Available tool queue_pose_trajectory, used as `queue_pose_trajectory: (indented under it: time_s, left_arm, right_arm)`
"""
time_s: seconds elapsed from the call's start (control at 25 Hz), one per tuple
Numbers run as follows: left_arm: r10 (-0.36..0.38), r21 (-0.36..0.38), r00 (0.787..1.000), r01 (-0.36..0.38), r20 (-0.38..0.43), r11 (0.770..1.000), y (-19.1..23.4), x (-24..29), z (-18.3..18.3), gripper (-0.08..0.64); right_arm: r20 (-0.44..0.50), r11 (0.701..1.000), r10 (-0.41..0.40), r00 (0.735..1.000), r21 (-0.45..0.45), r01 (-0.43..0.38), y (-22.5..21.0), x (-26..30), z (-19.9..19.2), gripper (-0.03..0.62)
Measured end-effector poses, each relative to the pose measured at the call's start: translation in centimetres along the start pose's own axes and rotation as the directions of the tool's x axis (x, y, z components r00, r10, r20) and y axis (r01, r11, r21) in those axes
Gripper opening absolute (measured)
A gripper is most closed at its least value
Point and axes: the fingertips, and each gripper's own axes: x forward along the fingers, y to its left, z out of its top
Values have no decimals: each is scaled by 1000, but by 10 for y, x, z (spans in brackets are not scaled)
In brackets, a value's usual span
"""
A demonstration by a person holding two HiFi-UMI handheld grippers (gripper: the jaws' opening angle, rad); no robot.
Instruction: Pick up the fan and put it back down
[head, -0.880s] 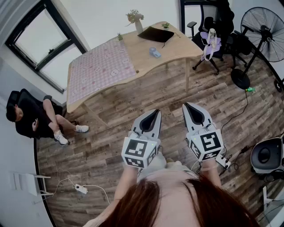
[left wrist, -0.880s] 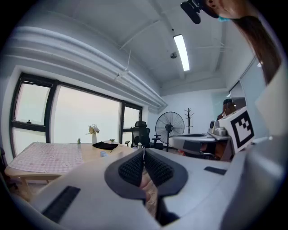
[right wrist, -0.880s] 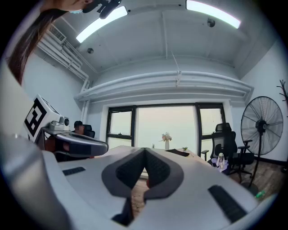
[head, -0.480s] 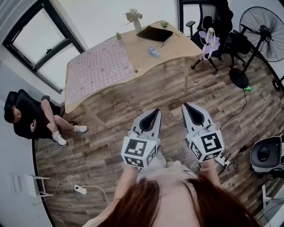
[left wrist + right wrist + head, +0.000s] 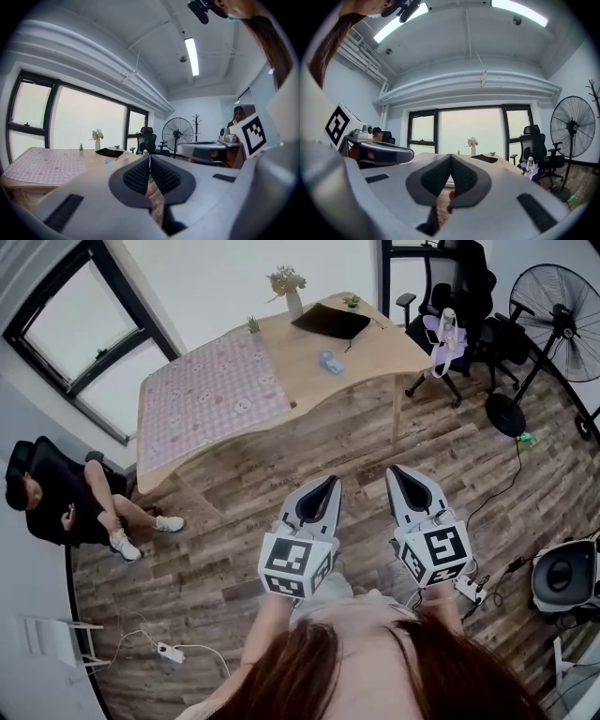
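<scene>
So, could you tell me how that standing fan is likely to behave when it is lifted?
Probably top-heavy: the fan carries a wide cage high on a thin pole, so it may tip or swing. Its round base looks solid, so likely heavy low down.

A: Item?
B: Fan (image 5: 561, 308), qty 1. Pedestal type, all black: big round wire grille, dark hub at centre, thin pole, flat round base (image 5: 507, 412).
A: Pose?
B: Upright, standing on its own, base flat on wood-plank floor (image 5: 375, 456). Pole looks slanted in head view. Left gripper view shows the fan (image 5: 178, 134) w/ grille nearly face-on; same for the fan (image 5: 571, 126) in right gripper view.
A: Loc.?
B: Far right of room, top-right corner of head view; grille partly cut by frame edge there.
A: Running?
B: Can't tell; blades not made out behind grille.
</scene>
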Motion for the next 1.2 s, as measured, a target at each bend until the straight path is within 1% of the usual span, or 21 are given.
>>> queue_pose_trajectory:
  time_s: [0.28,0.64,0.88,1.2]
  left_arm:
    - [-31,-1,1000,31,-1,1000,25,18,1,12]
    - [-71,-2,997,71,-12,997,63,39,1,12]
    - [-78,-11,997,78,-14,997,96,48,1,12]
    - [-99,-23,995,99,-29,995,123,61,0,14]
  right_arm:
    - [3,1000,-9,1000,10,9,-1,30,0,0]
    - [-24,999,-39,999,5,39,0,81,-2,0]
    - [-33,999,-47,998,-9,47,7,111,-2,0]
    - [-55,998,-69,996,-8,69,6,139,-6,0]
